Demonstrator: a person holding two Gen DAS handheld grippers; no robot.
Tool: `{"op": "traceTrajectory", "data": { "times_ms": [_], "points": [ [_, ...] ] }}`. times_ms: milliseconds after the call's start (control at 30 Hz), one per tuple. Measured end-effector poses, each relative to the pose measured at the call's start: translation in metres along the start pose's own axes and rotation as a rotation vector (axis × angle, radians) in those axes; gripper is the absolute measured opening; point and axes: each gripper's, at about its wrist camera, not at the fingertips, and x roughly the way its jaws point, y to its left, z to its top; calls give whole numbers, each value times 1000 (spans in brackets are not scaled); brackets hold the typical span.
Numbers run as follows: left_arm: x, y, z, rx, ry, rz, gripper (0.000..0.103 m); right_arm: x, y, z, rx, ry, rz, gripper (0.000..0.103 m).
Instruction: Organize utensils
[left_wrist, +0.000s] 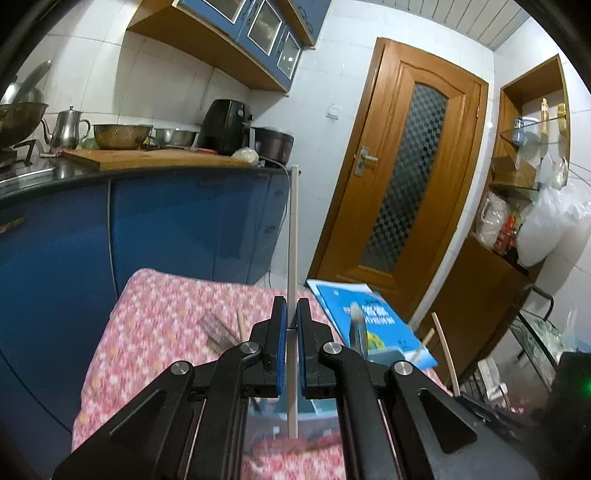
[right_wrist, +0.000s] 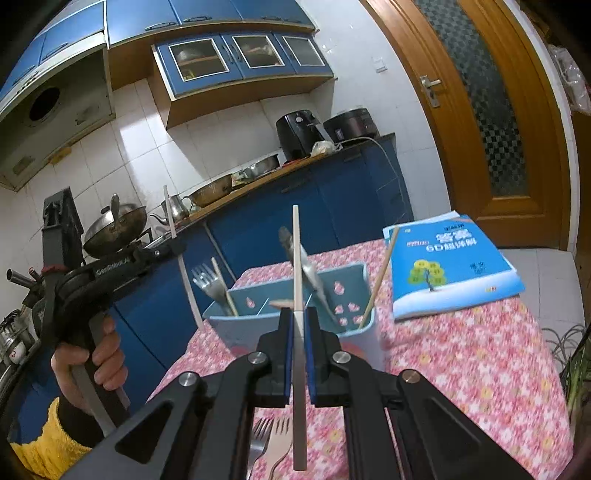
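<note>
A: At the left of the right wrist view, our left gripper (right_wrist: 173, 236) is clamped on a white chopstick (right_wrist: 184, 273), a bare hand (right_wrist: 92, 354) round its handle.

B: At centre, our right gripper (right_wrist: 300, 325) pinches a second white chopstick (right_wrist: 298, 369), upright before the blue utensil holder (right_wrist: 258, 332) on the pink floral cloth (right_wrist: 461, 369).

A: We see a fork (right_wrist: 208, 282) in its left compartment, a wooden chopstick (right_wrist: 380, 280) at its right, a blue book (right_wrist: 450, 266) beyond.

B: In the left wrist view, our left gripper (left_wrist: 291, 317) grips its chopstick (left_wrist: 293, 240) at centre frame.
</note>
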Motion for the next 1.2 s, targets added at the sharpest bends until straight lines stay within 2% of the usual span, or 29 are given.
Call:
{"op": "traceTrajectory", "data": {
  "times_ms": [233,500,800,967,1200],
  "points": [
    [24,4,3,9,-27,17,3,18,-12,17,-17,-44,6,8],
    [45,5,-19,32,4,25,3,58,-15,36,-87,-117,-3,8],
    [57,11,-34,34,25,20,3,100,-26,29,-102,-107,-2,8],
    [64,13,-41,34,45,20,3,101,-36,22,-72,-93,17,8],
    [68,10,-47,40,75,4,3,98,-34,20,-100,-78,-8,9]
  ]
}}
